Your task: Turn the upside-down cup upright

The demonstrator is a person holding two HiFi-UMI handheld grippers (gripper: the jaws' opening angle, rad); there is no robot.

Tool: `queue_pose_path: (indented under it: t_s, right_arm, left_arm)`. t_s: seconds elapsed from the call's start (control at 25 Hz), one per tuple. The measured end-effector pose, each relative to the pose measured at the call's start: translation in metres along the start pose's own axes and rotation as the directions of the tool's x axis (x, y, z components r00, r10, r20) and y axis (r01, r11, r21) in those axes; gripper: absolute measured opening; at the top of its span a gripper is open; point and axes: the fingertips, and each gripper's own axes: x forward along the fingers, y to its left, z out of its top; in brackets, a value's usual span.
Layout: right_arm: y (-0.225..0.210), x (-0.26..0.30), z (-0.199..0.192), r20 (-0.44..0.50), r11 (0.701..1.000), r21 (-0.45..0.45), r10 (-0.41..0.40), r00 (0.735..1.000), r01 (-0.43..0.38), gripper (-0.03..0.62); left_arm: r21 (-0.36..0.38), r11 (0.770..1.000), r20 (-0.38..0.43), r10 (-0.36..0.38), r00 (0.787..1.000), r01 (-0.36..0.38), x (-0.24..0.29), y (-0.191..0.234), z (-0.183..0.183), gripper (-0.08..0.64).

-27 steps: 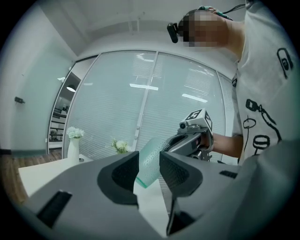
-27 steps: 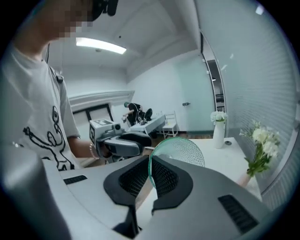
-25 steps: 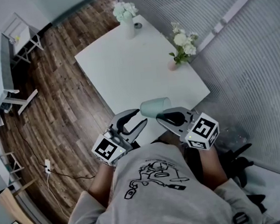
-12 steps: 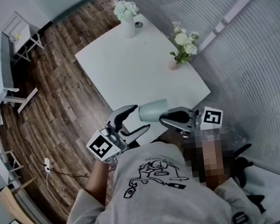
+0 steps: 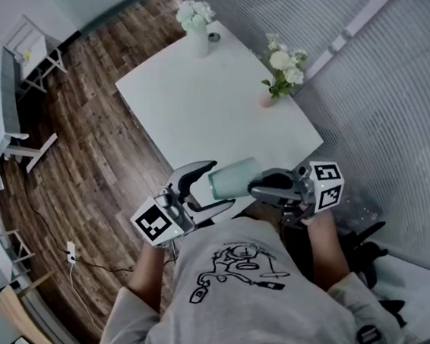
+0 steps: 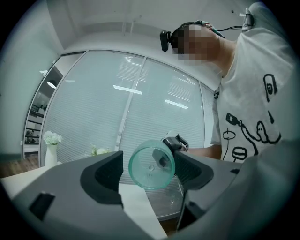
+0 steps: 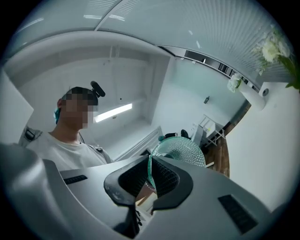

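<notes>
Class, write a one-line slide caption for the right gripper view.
Right tool clamped on the rim of a translucent green cup, with the person in a white T-shirt behind.

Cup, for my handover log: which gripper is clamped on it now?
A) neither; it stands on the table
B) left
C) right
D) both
C: the right gripper's jaws pinch the cup's wall, while the left gripper's jaws have just been opening and stand wide around it.
</notes>
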Motion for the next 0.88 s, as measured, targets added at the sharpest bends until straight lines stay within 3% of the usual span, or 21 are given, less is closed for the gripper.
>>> queue_pose_path:
  t_s: [0.2,0.88]
  right_arm:
    - [0.004,0.002,0.002,0.007,0.999,0.031,0.041,0.999,-0.041,0.046]
    - [0.013,0.005,0.001,-0.035,0.997,-0.002,0.073,0.997,-0.073,0.049]
  left_arm:
    - [0.004,0.997,0.012,-0.071,0.997,0.071,0.003,-0.012,0.004,0.337]
    - [0.040,0.995,0.030,-0.095,0.995,0.094,0.004,-0.011,0.005,0.305]
